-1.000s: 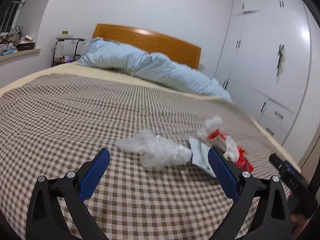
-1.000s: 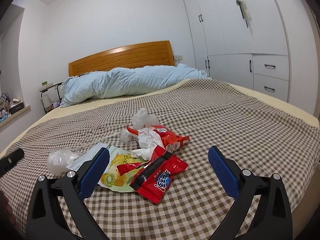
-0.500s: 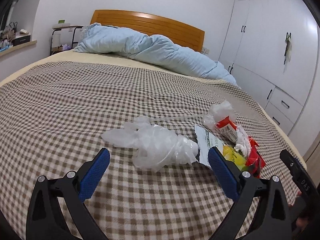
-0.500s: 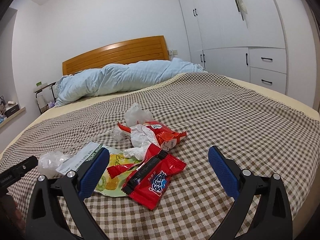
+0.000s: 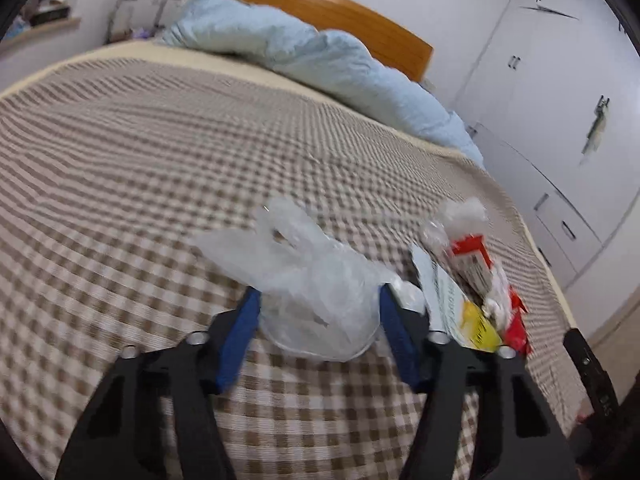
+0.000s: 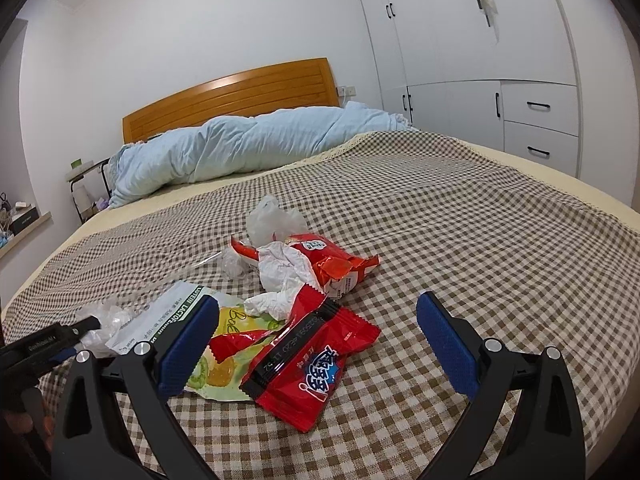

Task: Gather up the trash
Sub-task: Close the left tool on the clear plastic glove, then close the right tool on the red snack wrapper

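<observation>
A crumpled clear plastic bag lies on the checked bedspread. My left gripper is closing its jaws on the bag, and both blue pads touch its sides. Right of it lies a trash pile: a fruit-print packet, a red snack wrapper, an opened red packet, crumpled white paper and a small clear bag. My right gripper hovers open just above the red wrapper, touching nothing. The left gripper's finger shows at the left edge beside the plastic bag.
A light blue duvet is bunched along the wooden headboard. White wardrobes with drawers stand to the right of the bed. A bedside rack and a shelf are at the far left. The bed's edge drops off at the right.
The left gripper moved forward and down to the plastic bag, and its jaws narrowed from wide open to both sides of the bag. The right gripper crept slightly closer to the wrappers.
</observation>
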The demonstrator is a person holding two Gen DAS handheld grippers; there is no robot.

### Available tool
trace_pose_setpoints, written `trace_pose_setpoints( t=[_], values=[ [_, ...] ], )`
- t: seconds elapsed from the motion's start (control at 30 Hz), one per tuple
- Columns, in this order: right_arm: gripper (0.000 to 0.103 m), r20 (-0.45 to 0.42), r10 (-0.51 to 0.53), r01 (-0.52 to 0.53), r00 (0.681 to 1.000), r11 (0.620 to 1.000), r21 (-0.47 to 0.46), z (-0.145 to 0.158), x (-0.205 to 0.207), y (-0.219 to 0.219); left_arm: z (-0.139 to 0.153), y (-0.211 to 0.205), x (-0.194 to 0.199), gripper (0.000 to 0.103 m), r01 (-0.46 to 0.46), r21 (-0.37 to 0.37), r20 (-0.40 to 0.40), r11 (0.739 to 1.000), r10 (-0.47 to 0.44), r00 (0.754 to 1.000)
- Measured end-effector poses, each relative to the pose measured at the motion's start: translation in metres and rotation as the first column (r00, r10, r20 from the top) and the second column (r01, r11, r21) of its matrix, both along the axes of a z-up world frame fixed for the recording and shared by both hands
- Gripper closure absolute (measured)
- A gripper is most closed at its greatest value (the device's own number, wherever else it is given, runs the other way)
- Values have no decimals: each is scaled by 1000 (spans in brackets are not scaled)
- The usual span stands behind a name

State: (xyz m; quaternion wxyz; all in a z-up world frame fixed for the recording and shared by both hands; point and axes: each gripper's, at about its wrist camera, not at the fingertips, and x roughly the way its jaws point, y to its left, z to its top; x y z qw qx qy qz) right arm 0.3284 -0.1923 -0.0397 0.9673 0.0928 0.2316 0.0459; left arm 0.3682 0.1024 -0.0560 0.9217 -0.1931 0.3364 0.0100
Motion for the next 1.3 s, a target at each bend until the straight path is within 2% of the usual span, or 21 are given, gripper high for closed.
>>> trace_pose_setpoints(
  t=[0.03, 0.07, 0.17, 0.57, 0.73, 0.83, 0.93, 1.0, 1.07, 1.2, 1.3],
  values=[
    [8, -1, 1, -1, 1000, 1000, -1, 0, 1, 1, -1, 0, 1, 73, 7, -13, -1, 1000, -7, 1000],
    [8, -1, 2, -2, 1000, 1000, -3, 0, 1, 1, -3, 1, 1, 81, 11, -34, 2, 999, -11, 1000],
    [8, -1, 3, -3, 1000, 1000, -12, 0, 1, 2, -2, 2, -3, 89, 0, -46, 19, 999, 1, 1000],
    [8, 25, -3, 4, 1000, 1000, -24, 2, -4, 5, 32, 2, -36, 92, -38, 43, 130, 998, 33, 991],
    [8, 23, 4, -3, 1000, 998, -56, 5, -3, 6, 39, 0, -44, 92, -28, 61, 141, 998, 19, 990],
    [8, -39, 32, -38, 999, 985, -170, 2, 8, 15, 39, -4, -47, 92, -16, 71, 138, 997, 6, 990],
    [8, -94, 62, -80, 994, 976, -200, -6, 18, 19, 38, -9, -47, 92, 2, 79, 132, 997, -13, 991],
    [8, -144, 70, -98, 987, 976, -195, -14, 27, 20, 37, -11, -47, 92, 10, 85, 132, 996, -21, 991],
    [8, -180, 26, -63, 983, 978, -200, -19, 34, 19, 36, -13, -47, 92, 19, 89, 129, 996, -31, 991],
    [8, -221, 78, -105, 972, 988, -115, -24, 43, 17, 33, -16, -46, 92, 33, 89, 121, 996, -44, 992],
    [8, -355, 50, -82, 933, 994, -74, -47, 59, 12, 32, -18, -44, 92, 39, 91, 118, 995, -50, 992]
  ],
)
